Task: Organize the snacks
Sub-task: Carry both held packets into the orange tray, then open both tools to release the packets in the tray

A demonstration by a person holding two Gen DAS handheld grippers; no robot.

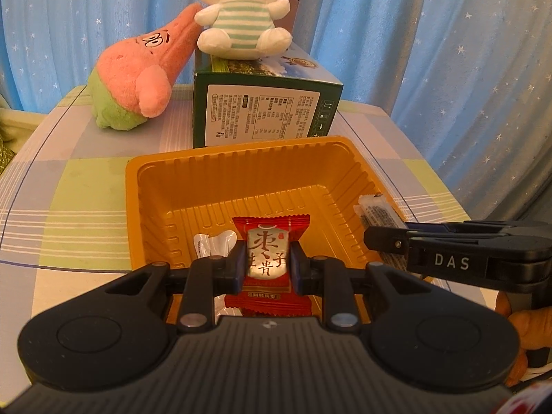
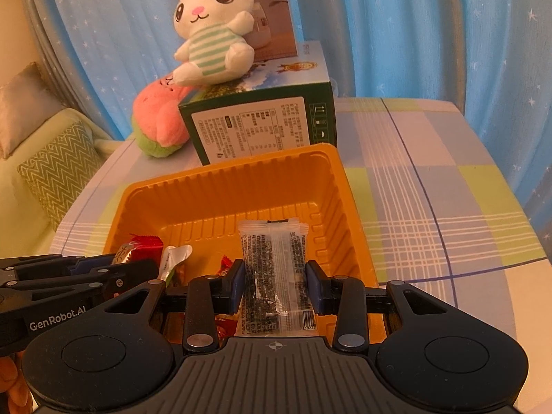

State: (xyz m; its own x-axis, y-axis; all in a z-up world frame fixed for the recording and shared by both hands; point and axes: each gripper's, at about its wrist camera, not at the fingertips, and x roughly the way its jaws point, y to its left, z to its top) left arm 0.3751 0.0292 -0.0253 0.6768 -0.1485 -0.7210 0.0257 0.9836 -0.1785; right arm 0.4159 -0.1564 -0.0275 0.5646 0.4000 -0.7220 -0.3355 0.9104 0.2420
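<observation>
An orange plastic tray point(image 1: 241, 172) point(image 2: 220, 186) sits on the checked tablecloth. My left gripper point(image 1: 265, 264) is shut on a red snack packet point(image 1: 270, 238) and holds it over the tray's near part. My right gripper point(image 2: 275, 281) is shut on a clear packet of dark seeds point(image 2: 272, 262), also over the tray. In the left wrist view the right gripper point(image 1: 386, 241) reaches in from the right with its clear packet point(image 1: 377, 212). In the right wrist view the left gripper point(image 2: 114, 272) comes in from the left with the red packet point(image 2: 138, 246). A white wrapper point(image 1: 214, 245) point(image 2: 174, 258) and other red wrappers point(image 2: 226, 264) lie inside the tray.
Behind the tray stands a green carton point(image 1: 265, 110) point(image 2: 262, 120) with a white rabbit plush point(image 1: 241, 13) point(image 2: 212, 38) on top. A pink and green plush point(image 1: 134, 79) point(image 2: 158, 120) leans beside it. Blue starred curtains point(image 1: 431, 34) hang behind. A sofa with cushions point(image 2: 58, 169) lies left.
</observation>
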